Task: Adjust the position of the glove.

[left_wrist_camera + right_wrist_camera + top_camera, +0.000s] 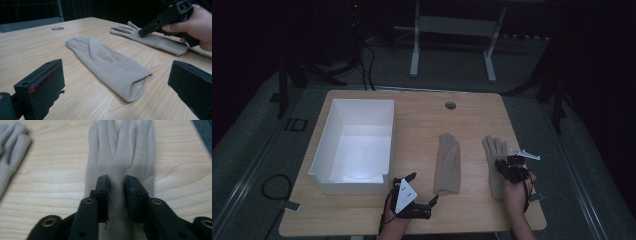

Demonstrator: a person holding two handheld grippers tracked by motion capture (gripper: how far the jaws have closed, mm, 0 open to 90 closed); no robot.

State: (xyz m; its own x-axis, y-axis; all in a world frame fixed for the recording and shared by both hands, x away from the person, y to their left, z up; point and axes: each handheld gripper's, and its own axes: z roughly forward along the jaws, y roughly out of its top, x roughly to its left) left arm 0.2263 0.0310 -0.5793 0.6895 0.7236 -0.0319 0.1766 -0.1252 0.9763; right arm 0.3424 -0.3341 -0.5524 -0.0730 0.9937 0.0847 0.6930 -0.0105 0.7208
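Observation:
Two beige gloves lie flat on the wooden table (422,120), fingers pointing away from me. The left glove (447,162) (110,67) lies straight ahead of my left gripper (423,188) (116,82), whose jaws stand wide open near the front edge, its cuff opening nearest them. My right gripper (503,165) (117,185) points down at the palm of the right glove (492,145) (120,142). Its jaws stand a narrow gap apart, and flat fabric shows between them, not pinched. The left gripper view has that gripper (145,31) just over the far glove (150,40).
A white open box (323,145) stands on the left half of the table, just beyond my left gripper. A round cable hole (450,105) sits near the far edge. Beyond the table the dark floor holds cables and a white stand (452,30).

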